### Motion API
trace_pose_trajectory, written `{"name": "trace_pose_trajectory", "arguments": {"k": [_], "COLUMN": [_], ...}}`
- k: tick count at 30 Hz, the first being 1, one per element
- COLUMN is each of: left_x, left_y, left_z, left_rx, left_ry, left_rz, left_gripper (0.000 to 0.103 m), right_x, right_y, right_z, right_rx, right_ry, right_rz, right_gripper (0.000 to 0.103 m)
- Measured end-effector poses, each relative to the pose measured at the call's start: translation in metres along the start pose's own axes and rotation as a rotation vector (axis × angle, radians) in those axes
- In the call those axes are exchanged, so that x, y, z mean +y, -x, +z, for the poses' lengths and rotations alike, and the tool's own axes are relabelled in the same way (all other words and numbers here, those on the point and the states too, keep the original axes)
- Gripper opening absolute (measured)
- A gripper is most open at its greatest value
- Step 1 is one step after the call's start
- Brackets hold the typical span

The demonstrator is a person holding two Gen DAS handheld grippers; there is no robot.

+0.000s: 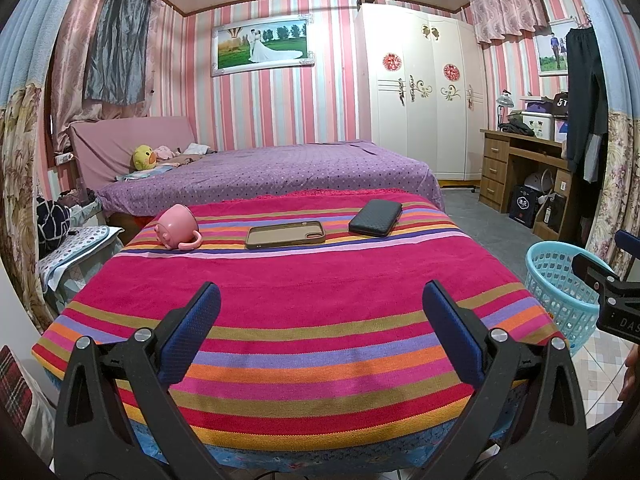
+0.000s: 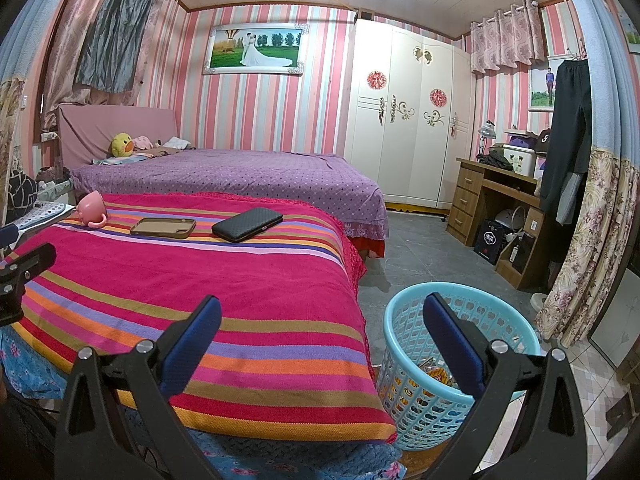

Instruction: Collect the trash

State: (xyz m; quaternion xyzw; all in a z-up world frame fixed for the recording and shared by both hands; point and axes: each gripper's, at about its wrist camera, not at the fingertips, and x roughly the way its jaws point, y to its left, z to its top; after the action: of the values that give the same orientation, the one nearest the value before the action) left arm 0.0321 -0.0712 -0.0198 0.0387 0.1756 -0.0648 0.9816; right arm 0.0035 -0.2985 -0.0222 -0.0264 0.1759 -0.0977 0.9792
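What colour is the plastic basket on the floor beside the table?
Light blue basket, latticed with small holes; clearest in the right wrist view.

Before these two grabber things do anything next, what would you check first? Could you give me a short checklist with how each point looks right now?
1. Left gripper empty, jaws open: ok.
2. Right gripper empty, jaws open: ok.
3. Basket upright beside the table, within easy reach of the right gripper: ok.
4. Trash already in the basket: ok, colourful wrappers show through its wall.
5. Trash left on the striped cloth: cannot tell; only a tipped pink mug, a phone case and a black wallet show.
6. The two grippers are apart, with no clash likely: ok.
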Motion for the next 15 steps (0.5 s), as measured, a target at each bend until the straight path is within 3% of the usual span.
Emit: {"name": "trace_pose_trajectory", "arguments": {"k": [15], "left_x": [0.0000], "left_y": [0.0001], "left_z": [-0.0005], "left_rx": [-0.001], "left_ry": [-0.001], "left_rz": [0.000], "left_gripper": [0.098], "right_x": [-0.0006], "right_y": [0.0003], "right_z": [0.0000], "right_rx": [-0.001], "right_ry": [-0.001], "right_rz": [0.001], "right_gripper": [0.099]}}
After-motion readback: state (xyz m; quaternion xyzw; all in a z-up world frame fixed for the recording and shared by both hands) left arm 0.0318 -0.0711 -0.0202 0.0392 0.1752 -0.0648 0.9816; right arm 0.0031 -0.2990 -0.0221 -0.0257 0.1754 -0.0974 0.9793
